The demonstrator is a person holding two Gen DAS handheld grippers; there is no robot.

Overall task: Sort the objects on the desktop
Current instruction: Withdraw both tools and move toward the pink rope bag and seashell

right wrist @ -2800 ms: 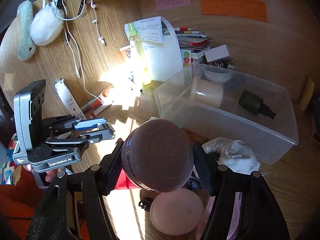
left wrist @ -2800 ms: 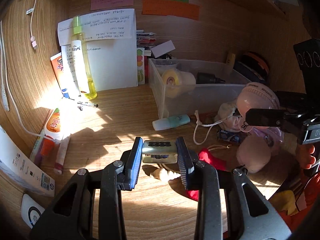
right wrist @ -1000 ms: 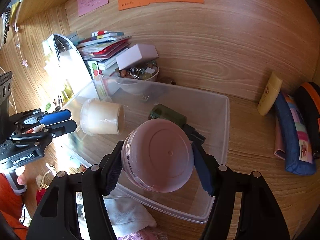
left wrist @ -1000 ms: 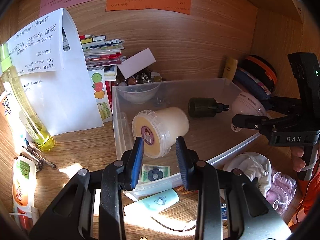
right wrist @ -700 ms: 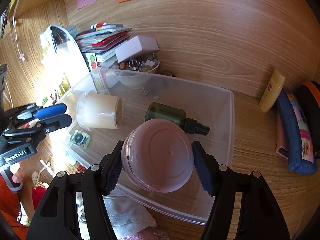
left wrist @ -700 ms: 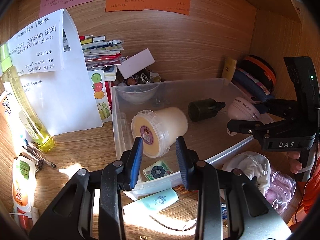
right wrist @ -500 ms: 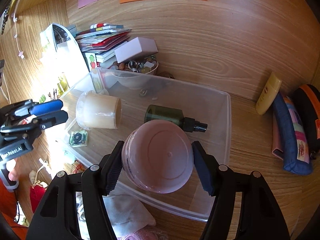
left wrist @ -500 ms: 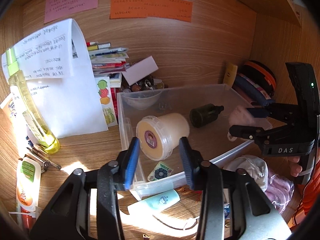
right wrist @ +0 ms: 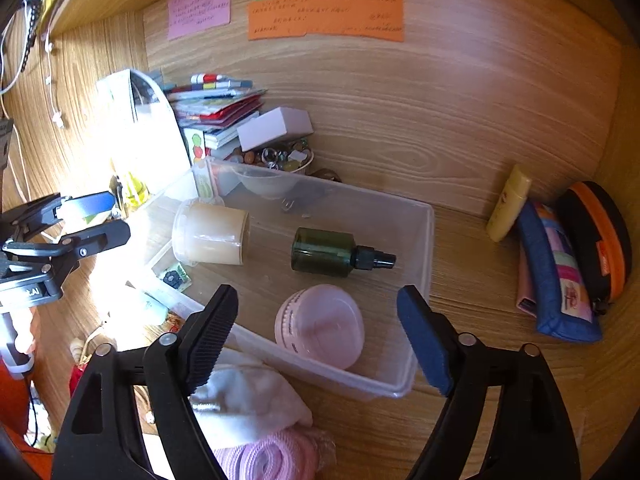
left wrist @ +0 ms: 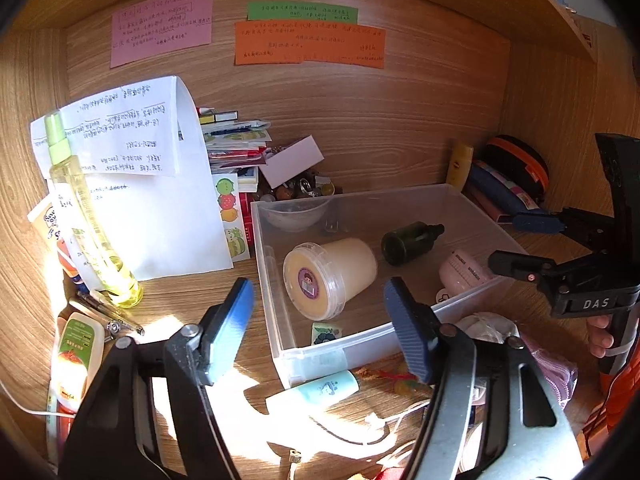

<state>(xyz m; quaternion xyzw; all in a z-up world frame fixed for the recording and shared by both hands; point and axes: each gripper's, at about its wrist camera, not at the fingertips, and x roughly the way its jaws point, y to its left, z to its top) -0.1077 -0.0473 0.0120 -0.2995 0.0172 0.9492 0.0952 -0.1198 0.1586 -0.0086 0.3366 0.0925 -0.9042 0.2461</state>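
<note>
A clear plastic bin [left wrist: 360, 344] [right wrist: 430, 240] holds a cream jar [left wrist: 332, 276] [right wrist: 210, 236] on its side, a dark green spray bottle [left wrist: 408, 242] [right wrist: 328, 258], a pink round jar [right wrist: 320, 326] [left wrist: 460, 270] and a small green patterned box [left wrist: 325, 332] [right wrist: 175, 276]. My left gripper [left wrist: 320, 312] [right wrist: 120, 218] hovers at the bin's near left corner. Its jaws are opening, with nothing between the pads. My right gripper [right wrist: 318, 306] [left wrist: 504, 240] hangs above the pink jar, which rests on the bin floor. Its jaws are also opening and stand clear of the jar.
Left of the bin stand a yellow spray bottle [left wrist: 80, 216] and a curled white sheet [left wrist: 160, 200]. Behind it are stacked books [right wrist: 216, 108] and a bowl of beads [right wrist: 280, 158]. Pencil cases [right wrist: 560, 272] lie at the right. A white cloth [right wrist: 248, 396] and a mint tube [left wrist: 316, 390] lie in front.
The left gripper let the small patterned box fall into the bin, then opened wide and drew back. The right gripper let go of the pink jar, which now lies in the bin.
</note>
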